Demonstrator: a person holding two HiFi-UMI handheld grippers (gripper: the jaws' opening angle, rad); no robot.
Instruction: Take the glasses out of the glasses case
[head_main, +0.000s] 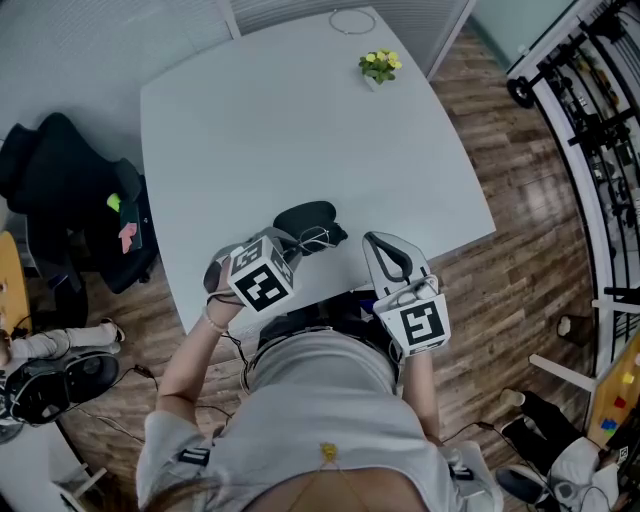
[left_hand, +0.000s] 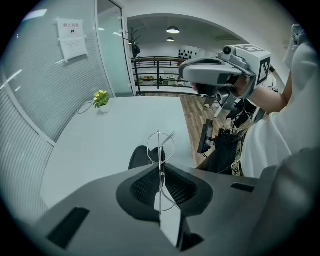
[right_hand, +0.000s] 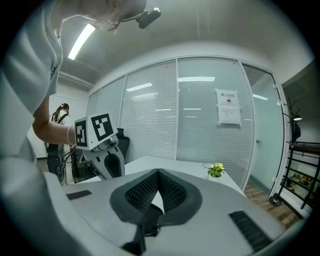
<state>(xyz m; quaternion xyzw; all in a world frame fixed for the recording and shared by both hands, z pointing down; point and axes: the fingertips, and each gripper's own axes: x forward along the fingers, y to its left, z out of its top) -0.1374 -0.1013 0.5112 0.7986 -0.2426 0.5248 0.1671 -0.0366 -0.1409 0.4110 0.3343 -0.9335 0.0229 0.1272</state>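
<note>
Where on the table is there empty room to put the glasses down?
The middle of the table, between the little plant and the glasses case, is bare; so is the left side. It is crowded at the near edge, where the case, the glasses, the left gripper and the right gripper bunch together.

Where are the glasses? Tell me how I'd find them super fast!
Look at the big white table, then its near edge, where the person's left gripper is beside a black oval glasses case. The thin silver wire-rimmed glasses are pinched in that gripper's jaws. They're the only thin, see-through thing there; the case is dark and solid.
</note>
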